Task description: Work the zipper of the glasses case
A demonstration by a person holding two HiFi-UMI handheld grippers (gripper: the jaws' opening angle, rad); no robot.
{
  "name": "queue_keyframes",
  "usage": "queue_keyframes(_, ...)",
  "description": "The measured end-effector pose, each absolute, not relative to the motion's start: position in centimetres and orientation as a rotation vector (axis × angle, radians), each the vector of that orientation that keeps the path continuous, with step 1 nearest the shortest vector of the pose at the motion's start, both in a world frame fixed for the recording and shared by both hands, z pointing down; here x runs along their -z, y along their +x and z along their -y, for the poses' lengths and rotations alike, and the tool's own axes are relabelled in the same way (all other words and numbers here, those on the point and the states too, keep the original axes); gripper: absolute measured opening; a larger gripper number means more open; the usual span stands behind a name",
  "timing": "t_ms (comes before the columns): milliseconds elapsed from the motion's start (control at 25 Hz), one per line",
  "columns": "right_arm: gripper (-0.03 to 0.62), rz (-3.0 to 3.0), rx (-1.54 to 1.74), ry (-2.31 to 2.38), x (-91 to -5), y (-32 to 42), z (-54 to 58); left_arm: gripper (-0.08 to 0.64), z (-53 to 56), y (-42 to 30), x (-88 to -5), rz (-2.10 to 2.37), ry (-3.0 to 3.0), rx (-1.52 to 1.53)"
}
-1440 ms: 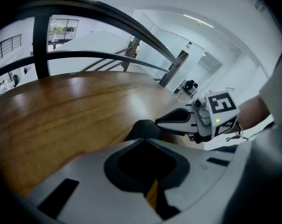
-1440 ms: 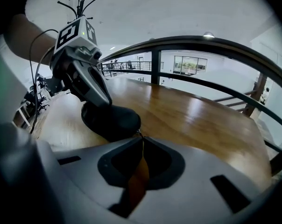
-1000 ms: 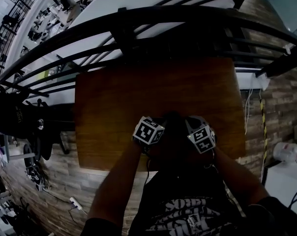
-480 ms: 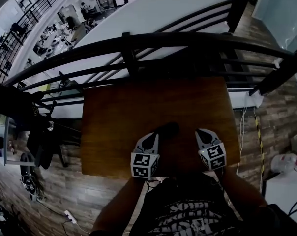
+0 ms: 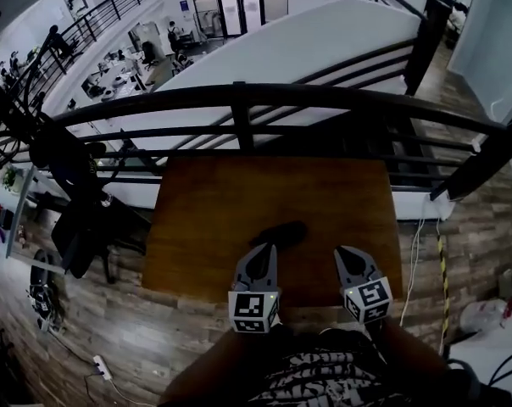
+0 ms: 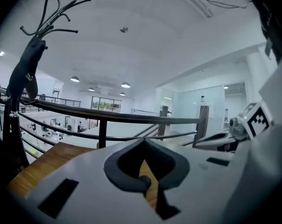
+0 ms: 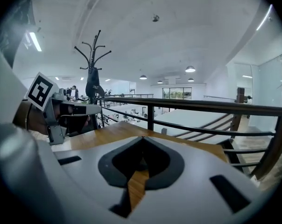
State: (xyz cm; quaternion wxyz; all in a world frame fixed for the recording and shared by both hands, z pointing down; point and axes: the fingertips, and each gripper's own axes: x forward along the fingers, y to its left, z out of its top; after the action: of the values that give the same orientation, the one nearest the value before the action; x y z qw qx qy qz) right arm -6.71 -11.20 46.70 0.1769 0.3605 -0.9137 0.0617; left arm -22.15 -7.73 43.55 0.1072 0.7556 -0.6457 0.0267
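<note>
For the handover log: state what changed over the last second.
The left gripper and right gripper drew back from the glasses case toward the person and spread apart; both are now shut, holding nothing. The case lies on the table much where it was.

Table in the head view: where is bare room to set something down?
Bare wood covers the far half of the table below the railing, and both side edges. The near centre is crowded: the glasses case lies just ahead of the left gripper, with the right gripper alongside.
</note>
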Motion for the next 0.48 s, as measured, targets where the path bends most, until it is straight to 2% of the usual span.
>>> queue_keyframes(480, -0.002, 2.714, -0.117, 0.82, -43.2, 0.2, 4.4, 0.005, -0.5, -12.6, -41.5, 2.078, 2.033, -0.008)
